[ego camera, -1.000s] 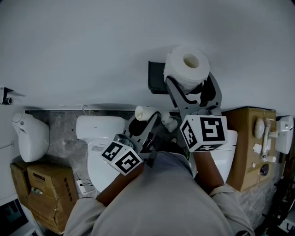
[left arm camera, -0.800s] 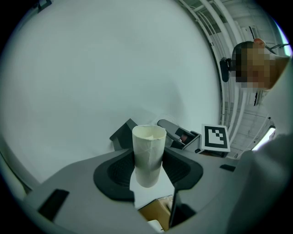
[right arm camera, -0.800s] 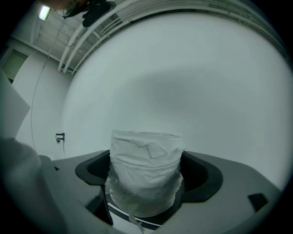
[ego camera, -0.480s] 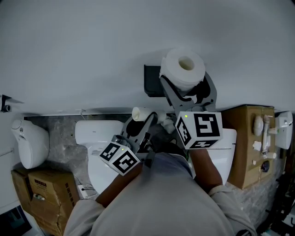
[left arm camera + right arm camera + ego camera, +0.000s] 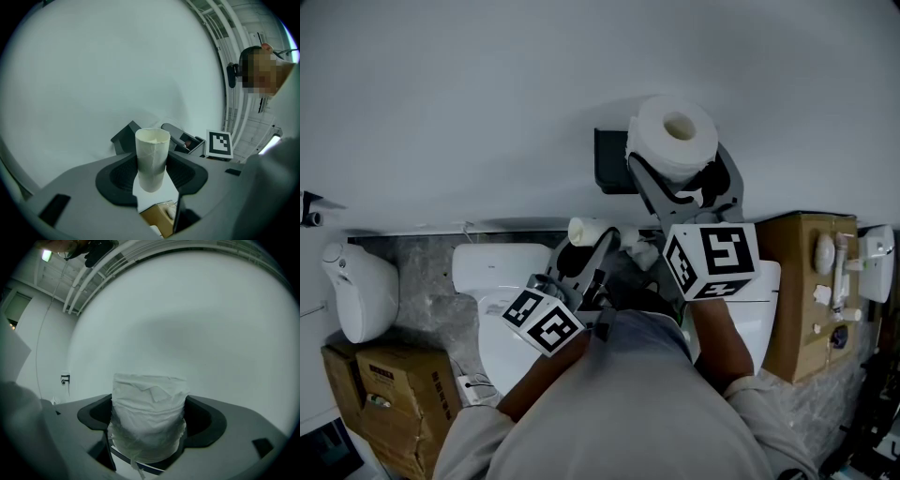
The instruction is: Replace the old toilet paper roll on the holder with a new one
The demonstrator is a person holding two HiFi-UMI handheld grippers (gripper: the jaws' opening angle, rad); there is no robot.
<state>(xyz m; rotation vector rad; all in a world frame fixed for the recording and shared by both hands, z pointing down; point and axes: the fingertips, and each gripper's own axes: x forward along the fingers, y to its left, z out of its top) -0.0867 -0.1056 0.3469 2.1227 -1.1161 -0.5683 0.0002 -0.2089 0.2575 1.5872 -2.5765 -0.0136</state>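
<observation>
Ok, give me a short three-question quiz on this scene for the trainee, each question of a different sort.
1. Multiple choice: what sits between the fingers of the left gripper?
A. a sponge
B. a bare cardboard tube
C. nothing
2. True or false: the right gripper is shut on a full toilet paper roll.
3. Fill in the blank: in the head view, the black holder is mounted on the ____.

Key: 1 B. 2 true. 3 wall.
</observation>
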